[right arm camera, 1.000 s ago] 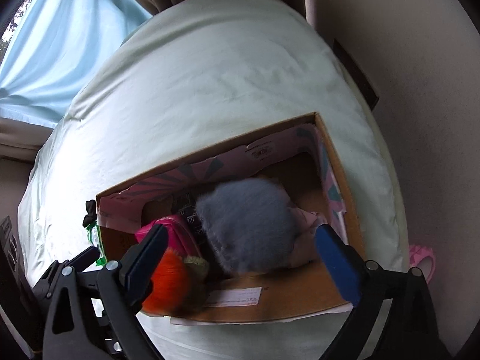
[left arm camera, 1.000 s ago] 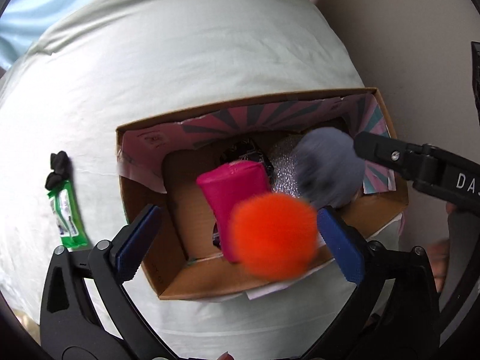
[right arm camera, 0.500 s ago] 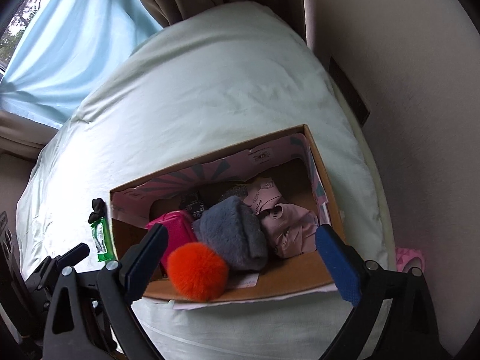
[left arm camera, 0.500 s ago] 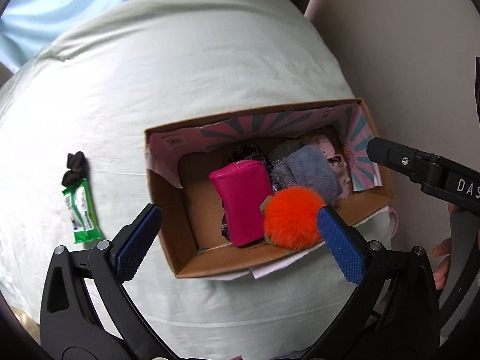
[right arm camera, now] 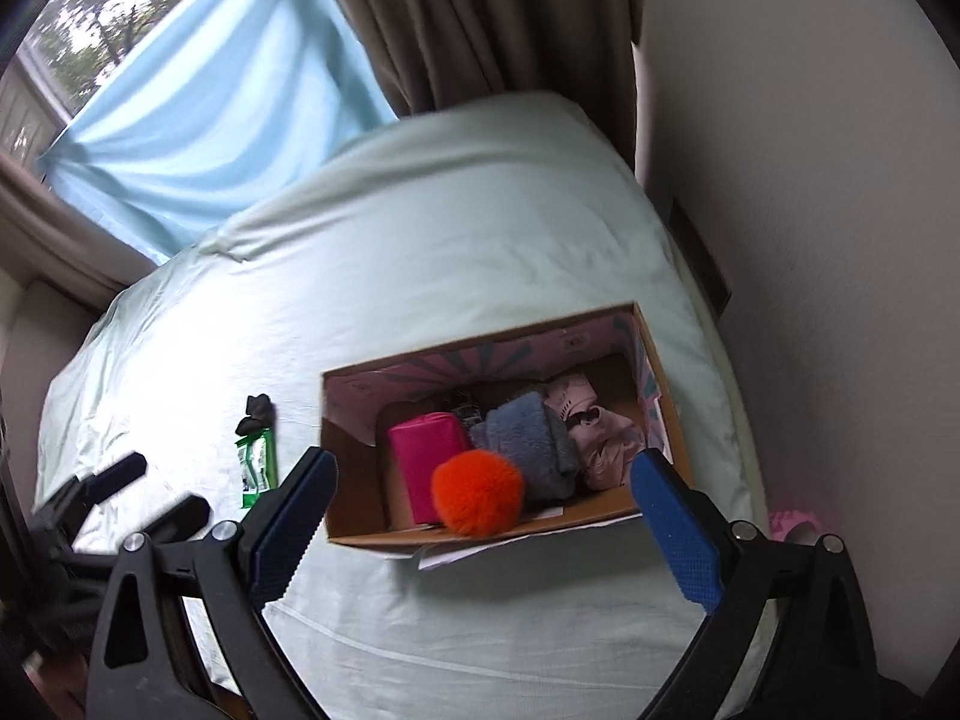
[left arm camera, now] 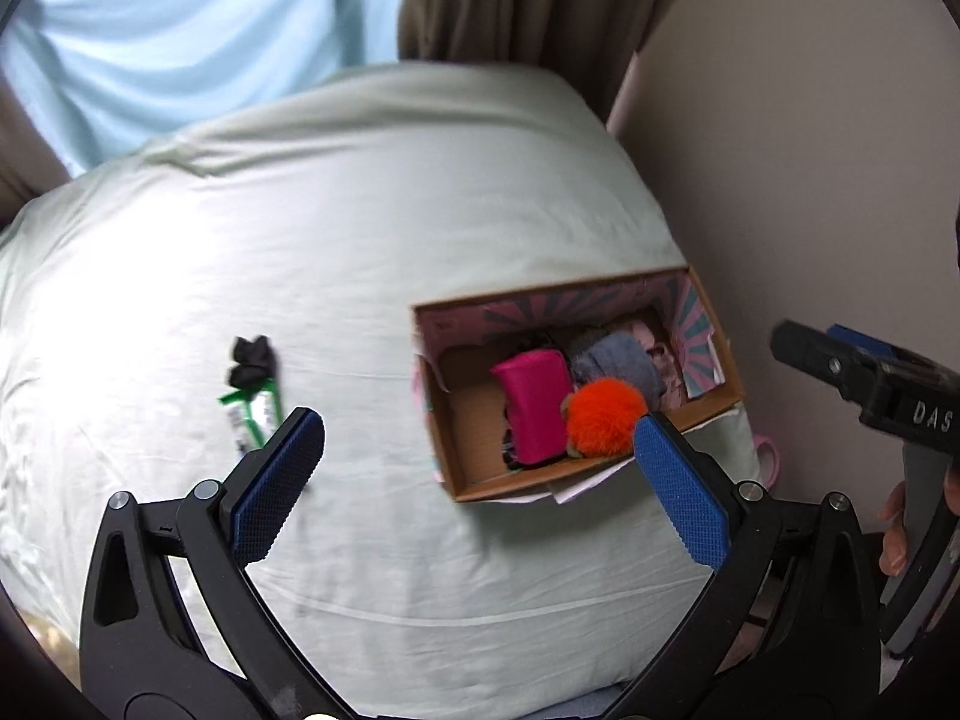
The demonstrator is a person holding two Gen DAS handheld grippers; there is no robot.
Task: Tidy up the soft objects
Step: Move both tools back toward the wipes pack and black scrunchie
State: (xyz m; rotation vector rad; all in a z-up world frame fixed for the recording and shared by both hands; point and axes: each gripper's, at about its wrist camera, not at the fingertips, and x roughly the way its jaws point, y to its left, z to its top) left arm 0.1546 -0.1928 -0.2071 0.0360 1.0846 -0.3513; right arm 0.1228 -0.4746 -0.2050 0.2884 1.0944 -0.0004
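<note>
A cardboard box [left arm camera: 474,468] [right arm camera: 354,516] with a pink patterned lining sits on the bed near the right edge. In it lie an orange pom-pom [left arm camera: 603,417] [right arm camera: 477,501], a pink pouch [left arm camera: 534,405] [right arm camera: 423,459], a grey fluffy piece [left arm camera: 618,357] [right arm camera: 528,441] and pale pink cloth [right arm camera: 606,435]. My left gripper [left arm camera: 477,480] is open and empty, held well above the bed. My right gripper [right arm camera: 483,525] is open and empty above the box's near side; it also shows in the left wrist view [left arm camera: 864,378].
A green packet [left arm camera: 252,420] [right arm camera: 258,468] and a small black item [left arm camera: 252,360] [right arm camera: 259,411] lie on the pale green bed sheet [left arm camera: 330,228] left of the box. A wall [right arm camera: 810,240] runs along the right. Curtains [right arm camera: 456,18] hang behind. A pink object [right arm camera: 792,525] lies beside the bed.
Both grippers have pulled back and up from the box. The orange pom-pom and the grey fluffy piece, close under the jaws before, now lie in the box.
</note>
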